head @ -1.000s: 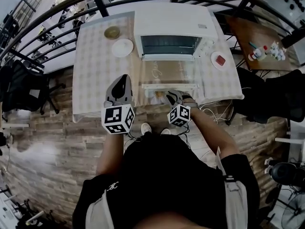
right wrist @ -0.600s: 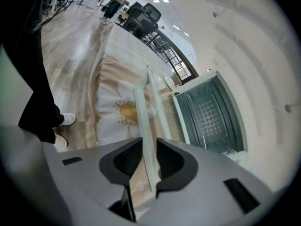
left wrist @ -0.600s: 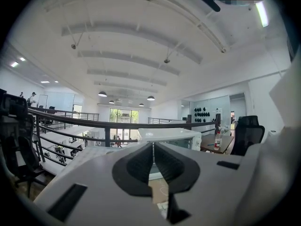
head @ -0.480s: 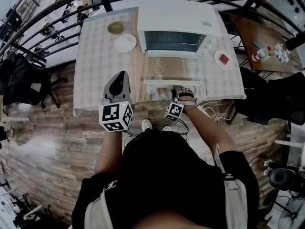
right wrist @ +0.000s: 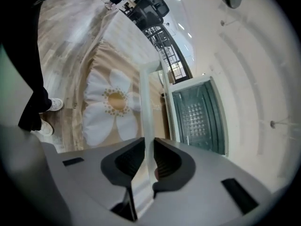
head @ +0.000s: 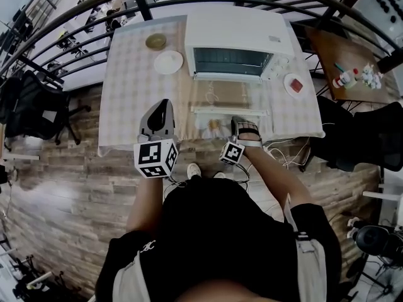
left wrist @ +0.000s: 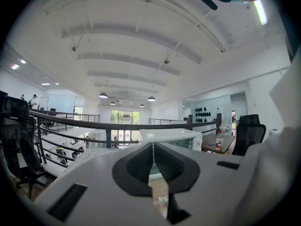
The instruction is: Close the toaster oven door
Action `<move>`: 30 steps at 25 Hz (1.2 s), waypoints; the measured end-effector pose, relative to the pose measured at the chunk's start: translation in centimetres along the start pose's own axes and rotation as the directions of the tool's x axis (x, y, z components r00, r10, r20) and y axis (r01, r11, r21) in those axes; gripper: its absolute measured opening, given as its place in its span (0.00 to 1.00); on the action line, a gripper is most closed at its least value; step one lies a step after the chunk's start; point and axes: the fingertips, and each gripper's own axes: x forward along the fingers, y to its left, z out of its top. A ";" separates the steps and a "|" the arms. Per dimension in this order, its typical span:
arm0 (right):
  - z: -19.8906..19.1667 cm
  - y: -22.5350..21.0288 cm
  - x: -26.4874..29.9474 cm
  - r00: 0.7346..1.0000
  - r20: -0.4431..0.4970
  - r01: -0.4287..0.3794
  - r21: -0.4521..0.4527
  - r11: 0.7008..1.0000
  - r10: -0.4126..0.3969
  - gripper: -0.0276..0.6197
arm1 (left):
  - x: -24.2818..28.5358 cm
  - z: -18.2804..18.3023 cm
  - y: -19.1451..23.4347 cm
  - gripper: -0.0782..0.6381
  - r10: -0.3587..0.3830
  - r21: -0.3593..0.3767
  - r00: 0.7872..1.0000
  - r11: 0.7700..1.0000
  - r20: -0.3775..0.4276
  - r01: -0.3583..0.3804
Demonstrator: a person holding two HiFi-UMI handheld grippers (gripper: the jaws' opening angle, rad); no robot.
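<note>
The white toaster oven (head: 239, 39) stands at the back of the table with its glass door (head: 227, 94) folded down flat towards me. The door's white handle bar (head: 214, 111) runs along its near edge. My right gripper (head: 243, 124) reaches the right part of that bar. In the right gripper view the handle bar (right wrist: 146, 107) passes between the closing jaws of the right gripper (right wrist: 148, 147), with the pads against both its sides. The oven's open cavity (right wrist: 200, 114) lies beyond. My left gripper (head: 160, 107) hovers left of the door, shut and holding nothing (left wrist: 153, 147).
A white plate (head: 169, 62) and a small bowl (head: 155, 41) sit left of the oven. A plate with something red (head: 294, 84) is on its right. The checked tablecloth (head: 132, 106) hangs over the near edge. A side table with bottles (head: 352, 74) stands to the right, a railing behind.
My right gripper has turned and moved onto the door's handle bar, and its jaws now stand around the bar. The left gripper has hardly moved.
</note>
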 end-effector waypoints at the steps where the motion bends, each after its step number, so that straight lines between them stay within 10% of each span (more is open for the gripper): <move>1: 0.4 -1.1 -0.8 1.000 0.016 0.005 0.033 0.999 -0.005 0.13 | 0.1 0.0 0.1 0.14 0.001 0.000 1.000 1.000 0.002 -0.001; 9: 0.3 -7.9 -2.0 0.991 0.009 0.128 0.106 0.986 -0.130 0.12 | 0.7 0.4 0.0 0.14 -0.014 -0.006 1.000 1.000 0.015 0.014; 30: 1.3 -21.1 3.6 0.990 -0.038 0.138 0.150 0.979 -0.134 0.11 | 1.7 0.6 -0.6 0.14 -0.066 0.020 0.998 0.998 0.020 0.066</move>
